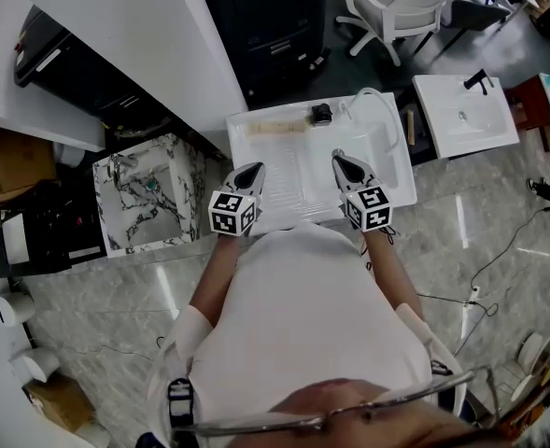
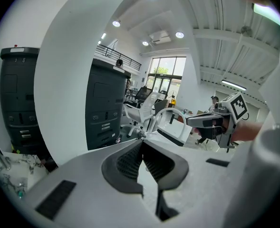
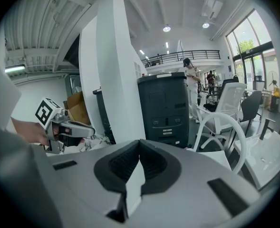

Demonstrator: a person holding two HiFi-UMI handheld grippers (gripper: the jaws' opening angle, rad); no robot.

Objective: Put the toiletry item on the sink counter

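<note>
The white sink counter (image 1: 256,152) stands right in front of me in the head view, with a white arched faucet (image 1: 379,101) at its far right. A long beige item (image 1: 277,128) lies along its back edge, and a small dark object (image 1: 322,114) sits beside it. My left gripper (image 1: 253,169) hovers over the counter's left part, shut and empty. Over the middle is my right gripper (image 1: 339,159), also shut with nothing in it. In each gripper view the jaws meet at the tips: left gripper (image 2: 142,141), right gripper (image 3: 140,141).
A marble-patterned stand (image 1: 148,199) sits left of the counter. A black cabinet (image 1: 265,17) is behind it. A second white basin (image 1: 463,115) stands to the right, with white office chairs (image 1: 396,7) beyond. Cables trail over the glossy floor (image 1: 499,250).
</note>
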